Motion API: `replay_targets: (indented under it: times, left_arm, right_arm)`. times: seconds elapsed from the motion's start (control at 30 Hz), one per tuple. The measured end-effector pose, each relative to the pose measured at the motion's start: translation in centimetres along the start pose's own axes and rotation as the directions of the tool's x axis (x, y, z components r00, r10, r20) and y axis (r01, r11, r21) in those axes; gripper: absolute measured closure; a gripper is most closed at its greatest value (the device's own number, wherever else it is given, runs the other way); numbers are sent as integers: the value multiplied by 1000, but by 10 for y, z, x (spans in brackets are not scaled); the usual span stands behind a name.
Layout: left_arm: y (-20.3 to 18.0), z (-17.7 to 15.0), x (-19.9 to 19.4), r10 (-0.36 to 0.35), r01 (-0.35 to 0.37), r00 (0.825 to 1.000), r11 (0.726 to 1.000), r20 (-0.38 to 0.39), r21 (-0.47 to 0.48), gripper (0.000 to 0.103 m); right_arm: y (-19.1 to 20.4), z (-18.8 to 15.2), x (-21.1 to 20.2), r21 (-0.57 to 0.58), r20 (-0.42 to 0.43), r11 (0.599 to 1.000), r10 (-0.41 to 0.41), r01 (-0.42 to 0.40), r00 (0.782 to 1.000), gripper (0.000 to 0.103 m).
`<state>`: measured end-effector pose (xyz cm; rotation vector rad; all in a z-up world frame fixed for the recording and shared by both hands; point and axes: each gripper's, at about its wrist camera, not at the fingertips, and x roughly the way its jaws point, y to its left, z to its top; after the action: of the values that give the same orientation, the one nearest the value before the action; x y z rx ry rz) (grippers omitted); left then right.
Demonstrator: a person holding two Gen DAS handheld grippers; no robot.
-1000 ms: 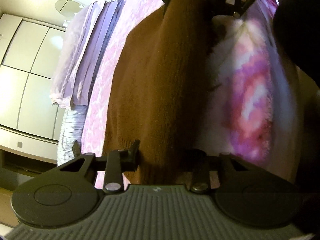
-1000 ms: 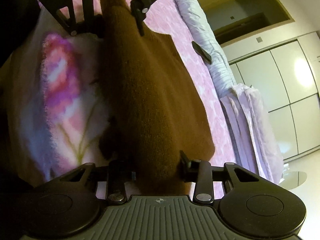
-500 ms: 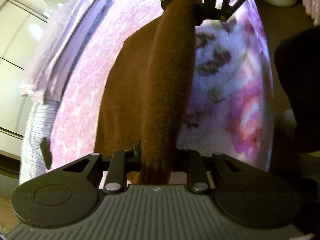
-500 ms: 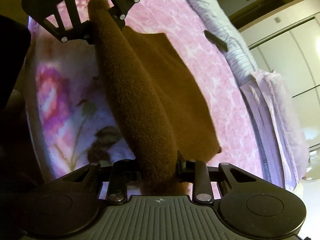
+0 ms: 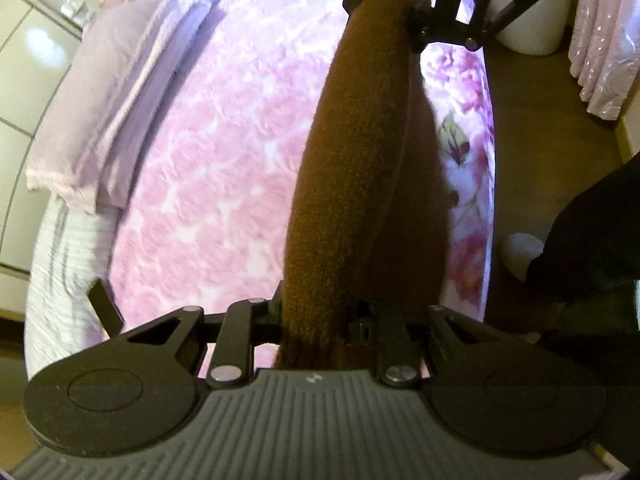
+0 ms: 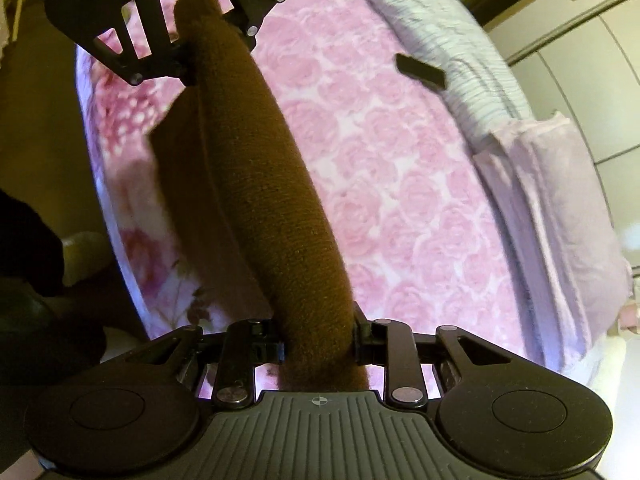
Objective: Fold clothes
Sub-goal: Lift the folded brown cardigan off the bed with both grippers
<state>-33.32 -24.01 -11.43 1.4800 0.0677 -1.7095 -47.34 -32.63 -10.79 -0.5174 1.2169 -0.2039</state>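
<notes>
Left wrist view: my left gripper (image 5: 316, 320) clamped on one end of brown knit garment (image 5: 352, 168); my right gripper (image 5: 408, 20) pinches far end. Garment stretched taut between both, lifted above pink rose-patterned blanket (image 5: 208, 168), lower fold hanging toward blanket's flowered edge. Right wrist view: right gripper (image 6: 320, 340) closed on garment (image 6: 260, 184), left gripper (image 6: 196, 44) gripping opposite end. Beyond blanket, folded lilac bedding (image 6: 552, 216) on striped sheet (image 6: 460, 52); small dark flat object (image 6: 420, 71) at blanket's far border.
</notes>
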Motion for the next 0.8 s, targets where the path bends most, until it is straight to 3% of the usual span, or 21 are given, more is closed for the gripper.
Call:
replay_targets:
  times: [0.43, 0.67, 0.8]
  left_arm:
    - [34, 29, -39, 69, -88, 987, 987, 142, 134, 84]
    - [29, 59, -41, 46, -103, 971, 966, 234, 239, 84]
    - [23, 97, -38, 30, -115, 959, 950, 283, 290, 84]
  right_arm:
    - [-42, 16, -57, 125, -52, 980, -151, 156, 987, 76]
    - [-43, -6, -77, 214, -119, 954, -187, 209, 975, 76]
    - [-47, -33, -92, 273, -154, 933, -200, 236, 968, 76]
